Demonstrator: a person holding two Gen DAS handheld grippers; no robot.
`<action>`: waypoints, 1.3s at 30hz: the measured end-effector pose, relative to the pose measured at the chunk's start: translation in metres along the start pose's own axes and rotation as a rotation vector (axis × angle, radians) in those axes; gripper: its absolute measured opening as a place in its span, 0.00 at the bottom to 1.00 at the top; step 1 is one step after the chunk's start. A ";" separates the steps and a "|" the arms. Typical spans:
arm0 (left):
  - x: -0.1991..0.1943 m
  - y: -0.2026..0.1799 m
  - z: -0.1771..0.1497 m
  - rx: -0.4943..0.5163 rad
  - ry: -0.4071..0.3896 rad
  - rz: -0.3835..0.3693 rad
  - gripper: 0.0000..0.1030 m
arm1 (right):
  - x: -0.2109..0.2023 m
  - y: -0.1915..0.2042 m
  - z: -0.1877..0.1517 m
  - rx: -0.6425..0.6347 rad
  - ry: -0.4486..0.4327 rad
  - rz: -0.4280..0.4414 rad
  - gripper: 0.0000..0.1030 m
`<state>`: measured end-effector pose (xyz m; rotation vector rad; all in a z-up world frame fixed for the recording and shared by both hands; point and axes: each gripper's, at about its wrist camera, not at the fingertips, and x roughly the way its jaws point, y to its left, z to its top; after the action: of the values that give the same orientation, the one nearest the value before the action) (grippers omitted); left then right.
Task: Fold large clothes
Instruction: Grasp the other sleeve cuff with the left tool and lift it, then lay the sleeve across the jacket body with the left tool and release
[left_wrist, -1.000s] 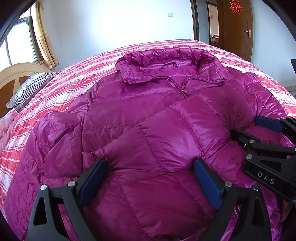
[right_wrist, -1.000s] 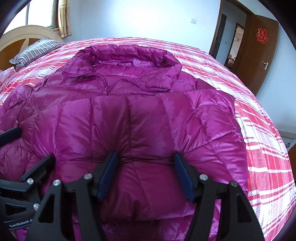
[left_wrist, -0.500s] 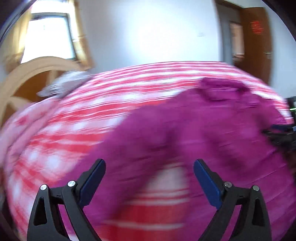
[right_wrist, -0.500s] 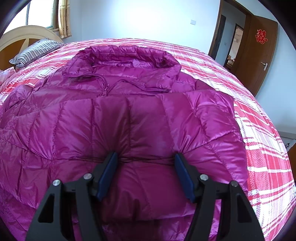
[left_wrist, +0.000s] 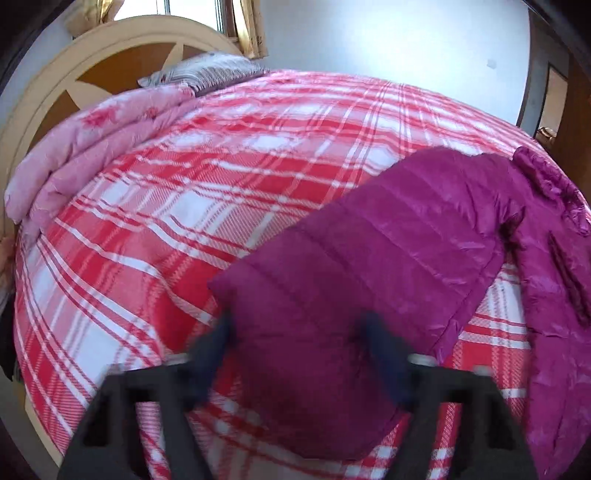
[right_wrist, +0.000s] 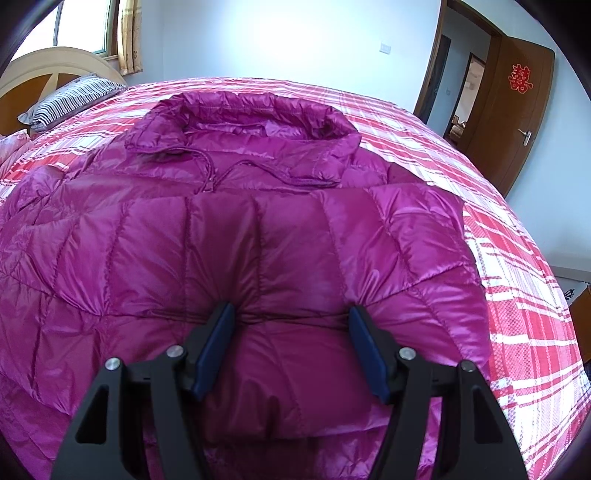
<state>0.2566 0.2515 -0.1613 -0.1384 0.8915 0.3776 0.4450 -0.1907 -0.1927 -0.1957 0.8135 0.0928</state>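
A magenta quilted down jacket (right_wrist: 258, 240) lies face up on the red plaid bedspread (right_wrist: 517, 277), collar toward the far side. In the left wrist view its long sleeve (left_wrist: 388, 240) stretches out across the bedspread (left_wrist: 184, 203). My left gripper (left_wrist: 295, 332) straddles the cuff end, blurred; its jaws are closing and both pads meet the puffy fabric. My right gripper (right_wrist: 291, 321) is shut on a thick fold at the jacket's front; the fabric puckers at both pads.
A striped pillow (left_wrist: 207, 70) and a folded pink quilt (left_wrist: 92, 147) lie by the curved wooden headboard (left_wrist: 55, 81) at the left. The pillow (right_wrist: 70, 99) also shows in the right wrist view. A brown door (right_wrist: 517, 110) stands open at the far right.
My left gripper swung left off the jacket's body to the outstretched sleeve, and its jaws narrowed around the cuff. It has left the right wrist view. The right gripper kept still.
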 end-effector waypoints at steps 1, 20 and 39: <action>-0.002 -0.001 0.000 -0.006 -0.017 0.007 0.34 | 0.000 0.000 0.000 0.000 0.000 0.000 0.66; -0.127 -0.008 0.102 -0.011 -0.361 -0.142 0.10 | -0.002 -0.002 -0.001 0.003 -0.003 0.000 0.67; -0.181 -0.227 0.119 0.302 -0.439 -0.445 0.10 | -0.002 -0.009 -0.001 0.047 -0.005 0.044 0.69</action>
<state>0.3260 0.0264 0.0455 0.0274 0.4543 -0.1433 0.4448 -0.1993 -0.1910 -0.1330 0.8142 0.1152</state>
